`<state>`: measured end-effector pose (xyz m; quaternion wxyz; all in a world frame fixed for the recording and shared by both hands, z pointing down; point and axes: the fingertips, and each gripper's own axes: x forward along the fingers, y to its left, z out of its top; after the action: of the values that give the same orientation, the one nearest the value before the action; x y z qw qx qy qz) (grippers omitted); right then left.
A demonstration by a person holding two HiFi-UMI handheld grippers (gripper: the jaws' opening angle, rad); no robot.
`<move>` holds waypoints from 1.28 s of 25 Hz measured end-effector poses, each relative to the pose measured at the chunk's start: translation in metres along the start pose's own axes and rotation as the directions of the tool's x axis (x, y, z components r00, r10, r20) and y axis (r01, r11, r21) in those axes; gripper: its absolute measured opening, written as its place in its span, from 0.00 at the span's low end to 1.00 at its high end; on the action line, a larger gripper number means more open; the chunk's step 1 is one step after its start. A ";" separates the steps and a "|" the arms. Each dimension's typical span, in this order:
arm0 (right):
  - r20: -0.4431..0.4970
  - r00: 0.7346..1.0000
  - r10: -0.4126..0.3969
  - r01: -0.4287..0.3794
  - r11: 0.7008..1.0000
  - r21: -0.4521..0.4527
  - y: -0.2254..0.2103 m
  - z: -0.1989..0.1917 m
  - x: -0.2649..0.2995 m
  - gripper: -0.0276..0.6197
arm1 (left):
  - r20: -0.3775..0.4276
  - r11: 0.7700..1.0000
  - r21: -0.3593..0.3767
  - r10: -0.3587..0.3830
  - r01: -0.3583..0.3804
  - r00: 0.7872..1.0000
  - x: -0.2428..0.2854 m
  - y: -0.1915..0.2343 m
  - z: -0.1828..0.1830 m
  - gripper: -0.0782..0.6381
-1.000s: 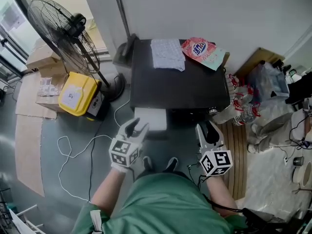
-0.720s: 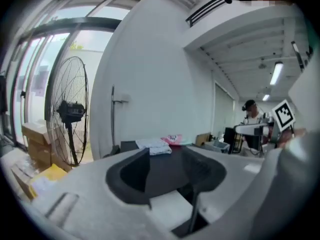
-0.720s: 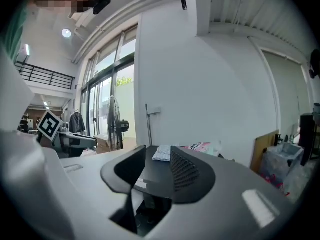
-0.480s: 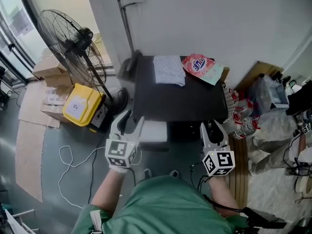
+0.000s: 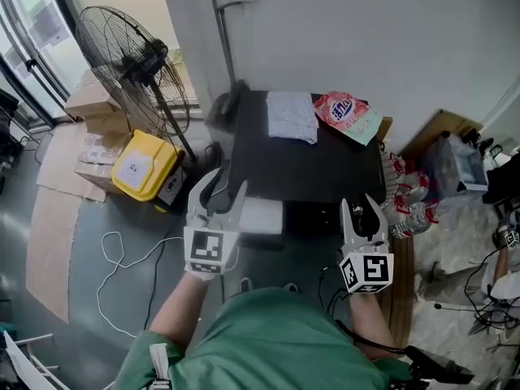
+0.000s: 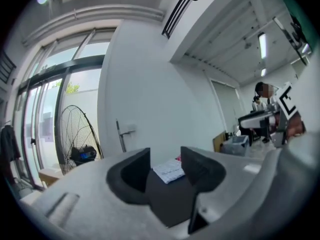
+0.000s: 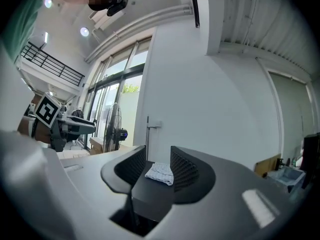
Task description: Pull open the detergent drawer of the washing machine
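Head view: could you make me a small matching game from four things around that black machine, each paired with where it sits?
Things:
1 fan
2 yellow case
3 white cloth
4 red packet

Places:
A far right corner of the machine top
B low on the floor by the stand's base
C upright on a stand, left of the machine
D on the machine's top, far edge, left of the packet

Pairs: 1-C, 2-B, 3-D, 4-A

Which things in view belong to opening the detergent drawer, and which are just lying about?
For the job: black-topped washing machine; its white detergent drawer, sticking out; left gripper, jaws just narrowed slightly; right gripper; both open, empty.
Lying about: white patterned cloth; red-and-white pouch; yellow plastic case; black pedestal fan.
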<state>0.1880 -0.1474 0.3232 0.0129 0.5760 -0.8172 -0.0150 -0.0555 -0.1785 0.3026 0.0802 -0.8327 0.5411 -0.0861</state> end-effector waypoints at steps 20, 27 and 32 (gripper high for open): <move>-0.011 0.999 0.037 -0.037 0.999 0.022 -0.002 -0.009 -0.004 0.28 | -0.053 0.999 0.021 0.044 -0.043 0.998 -0.012 -0.009 -0.003 0.36; -0.009 0.999 0.050 -0.050 0.998 0.022 0.002 -0.011 -0.008 0.28 | -0.052 0.998 0.028 0.052 -0.050 0.997 -0.017 -0.012 -0.004 0.36; -0.004 0.998 0.056 -0.056 0.998 0.020 0.004 -0.007 -0.009 0.28 | -0.059 0.996 0.069 0.052 -0.048 0.997 -0.018 -0.015 -0.004 0.36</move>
<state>0.1874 -0.1374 0.3309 0.0093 0.5531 -0.8330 -0.0050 -0.0501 -0.1557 0.3088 0.0940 -0.8126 0.5608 -0.1276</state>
